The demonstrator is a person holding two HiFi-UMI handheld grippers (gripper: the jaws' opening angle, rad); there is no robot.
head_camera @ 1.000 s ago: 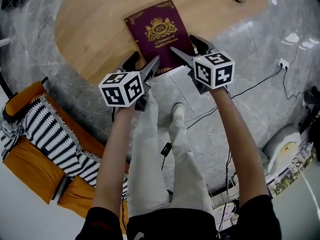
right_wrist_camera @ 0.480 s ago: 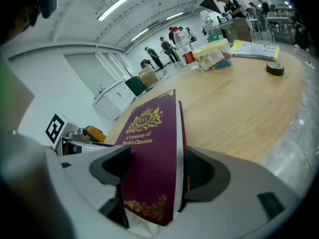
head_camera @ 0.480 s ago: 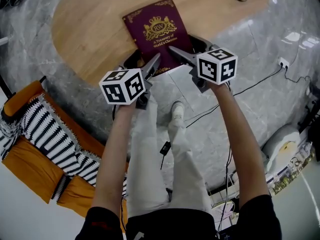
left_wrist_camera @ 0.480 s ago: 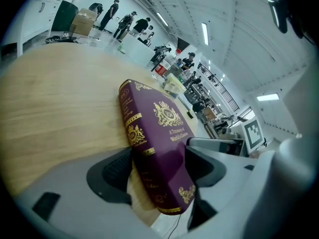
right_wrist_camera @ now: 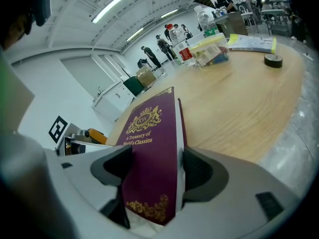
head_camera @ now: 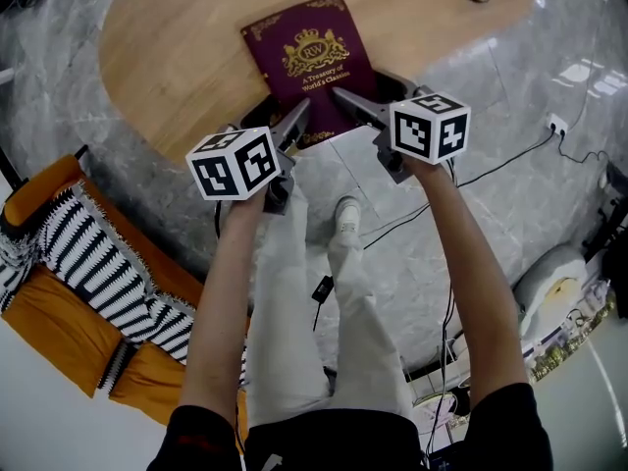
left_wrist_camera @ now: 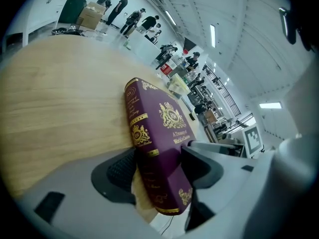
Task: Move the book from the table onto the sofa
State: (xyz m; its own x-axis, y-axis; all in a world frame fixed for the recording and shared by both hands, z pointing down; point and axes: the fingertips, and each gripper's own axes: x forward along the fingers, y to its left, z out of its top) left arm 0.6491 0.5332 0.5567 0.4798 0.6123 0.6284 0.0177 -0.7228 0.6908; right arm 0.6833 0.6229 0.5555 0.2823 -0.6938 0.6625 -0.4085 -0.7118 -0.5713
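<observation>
the left gripper (left_wrist_camera: 159,166) has its jaws set wide on the near left corner of the book (left_wrist_camera: 160,126). one ribbed pad lies against the gilt spine, and the other jaw's tip presses on the maroon front cover just below the title. those jaws have just been closing with the book between them, and they look clamped on it. the right gripper (right_wrist_camera: 157,169) is closed on the book's near right corner in the same way. one pad sits flat on the cover and the other against the white page edges, and no gap shows on either side.

the book is a thick maroon hardback with a gold crest, gold corner scrolls and the words "a treasury of world's classics". it lies cover up at the near edge of the oval wooden table (head_camera: 177,47). its near end juts over the rim, and both grippers grip it there from the person's side. in the head view the two marker cubes sit side by side at the ends of the person's bare forearms, just short of the table.

farther along the tabletop the right gripper view shows bottles (right_wrist_camera: 180,38), a clear plastic box (right_wrist_camera: 212,53) and a roll of tape (right_wrist_camera: 272,59) near the far rim.

the orange sofa (head_camera: 54,307) is at the lower left of the head view, with a black and white striped throw (head_camera: 103,263) draped over it. it stands well apart from the book, with grey marble floor (head_camera: 481,135) between it and the table.
</observation>
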